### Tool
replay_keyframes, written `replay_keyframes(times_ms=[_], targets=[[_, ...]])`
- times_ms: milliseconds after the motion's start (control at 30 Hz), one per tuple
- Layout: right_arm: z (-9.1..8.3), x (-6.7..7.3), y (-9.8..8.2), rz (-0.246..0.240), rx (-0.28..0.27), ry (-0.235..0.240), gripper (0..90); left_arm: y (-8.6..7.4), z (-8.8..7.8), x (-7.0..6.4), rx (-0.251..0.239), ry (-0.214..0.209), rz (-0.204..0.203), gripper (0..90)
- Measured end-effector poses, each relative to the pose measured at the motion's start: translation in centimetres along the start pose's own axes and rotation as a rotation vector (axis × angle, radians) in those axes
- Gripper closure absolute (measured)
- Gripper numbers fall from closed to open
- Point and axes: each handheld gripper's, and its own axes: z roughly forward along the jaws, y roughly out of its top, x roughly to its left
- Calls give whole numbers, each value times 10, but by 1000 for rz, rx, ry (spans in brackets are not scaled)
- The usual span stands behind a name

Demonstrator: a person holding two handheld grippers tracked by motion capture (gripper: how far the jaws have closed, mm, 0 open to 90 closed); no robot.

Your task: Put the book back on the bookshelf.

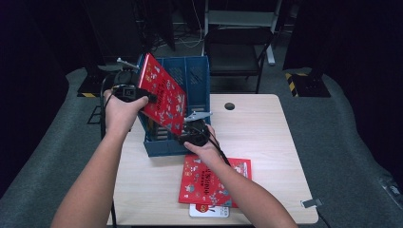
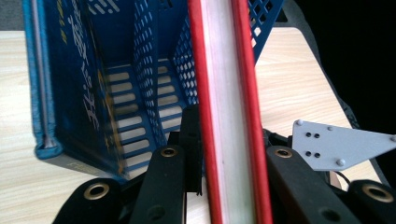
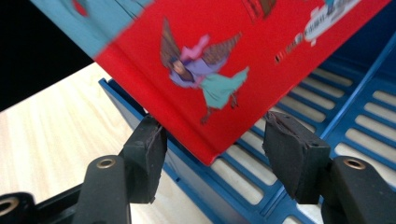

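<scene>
A red picture book (image 1: 164,95) hangs tilted over the blue slotted file holder (image 1: 197,76). My left gripper (image 1: 148,97) is shut on its upper edge. In the left gripper view, my left gripper (image 2: 231,140) has its black jaws clamped on either side of the red book's (image 2: 229,84) white page block. Beside the book's lower corner sits my right gripper (image 1: 188,129). In the right gripper view, my right gripper (image 3: 219,161) is open. The red book's (image 3: 224,56) corner points down between its pads (image 3: 147,154) without touching them.
A dark blue book (image 2: 65,84) stands in the holder's (image 2: 144,70) left compartment. A second red book (image 1: 216,183) lies flat near the front of the wooden table (image 1: 266,137), over a white item (image 1: 209,210). A folding chair (image 1: 235,52) stands behind the table.
</scene>
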Motion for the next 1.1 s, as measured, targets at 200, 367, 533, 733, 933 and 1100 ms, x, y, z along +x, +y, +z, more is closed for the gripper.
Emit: replay_keyframes(times_ms=[200, 367, 533, 733, 933, 1100], targets=[[0, 8, 4, -47, -23, -36, 390, 0, 7, -2, 18, 5, 12, 770], [4, 14, 8, -103, -12, -60, 418, -1, 8, -2, 14, 9, 8, 774], [7, 19, 12, -125, -19, -55, 449, -3, 8, 0, 16, 18, 6, 782], [10, 23, 15, -123, -28, -58, 483, -4, 4, 4, 17, 27, -8, 786], [12, 22, 16, -111, -24, -46, 496, -4, 5, 6, 23, 36, -19, 785], [13, 21, 15, -112, -14, -49, 497, -5, 11, 5, 30, 36, -24, 785]])
